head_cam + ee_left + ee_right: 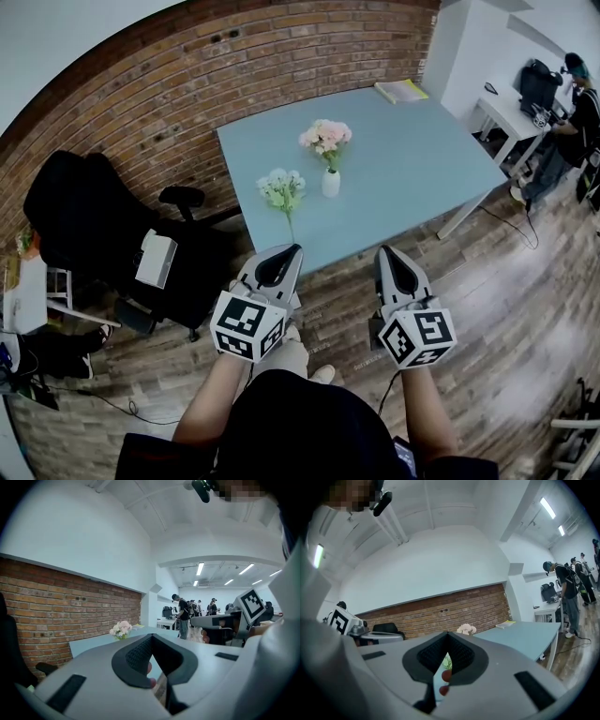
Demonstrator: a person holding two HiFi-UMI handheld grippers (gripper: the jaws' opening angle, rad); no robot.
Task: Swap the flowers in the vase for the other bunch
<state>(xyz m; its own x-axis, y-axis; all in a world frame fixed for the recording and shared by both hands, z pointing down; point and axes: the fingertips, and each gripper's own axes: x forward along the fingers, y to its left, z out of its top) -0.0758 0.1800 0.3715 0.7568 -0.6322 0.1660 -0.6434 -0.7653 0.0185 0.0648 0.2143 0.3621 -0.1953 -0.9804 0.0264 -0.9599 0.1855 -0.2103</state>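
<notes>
A white vase [331, 183] stands on the light blue table [412, 159] with a pink bunch [325, 137] in it. A white and green bunch [282, 189] lies flat on the table to the vase's left, stem toward me. My left gripper [293, 247] and right gripper [382, 249] hang side by side off the table's near edge, both shut and empty, pointing at the table. The left gripper view shows the shut jaws [151, 635], the pink bunch [121, 629] beyond and the right gripper [225, 626] alongside. The right gripper view shows its shut jaws [447, 633] below the pink bunch [466, 629].
A black office chair [94, 220] stands left of the table by the brick wall [187, 84]. A yellow notebook [401, 91] lies at the table's far corner. A white desk [511, 112] with a person [567, 131] is at the back right; several people [192, 609] stand further off.
</notes>
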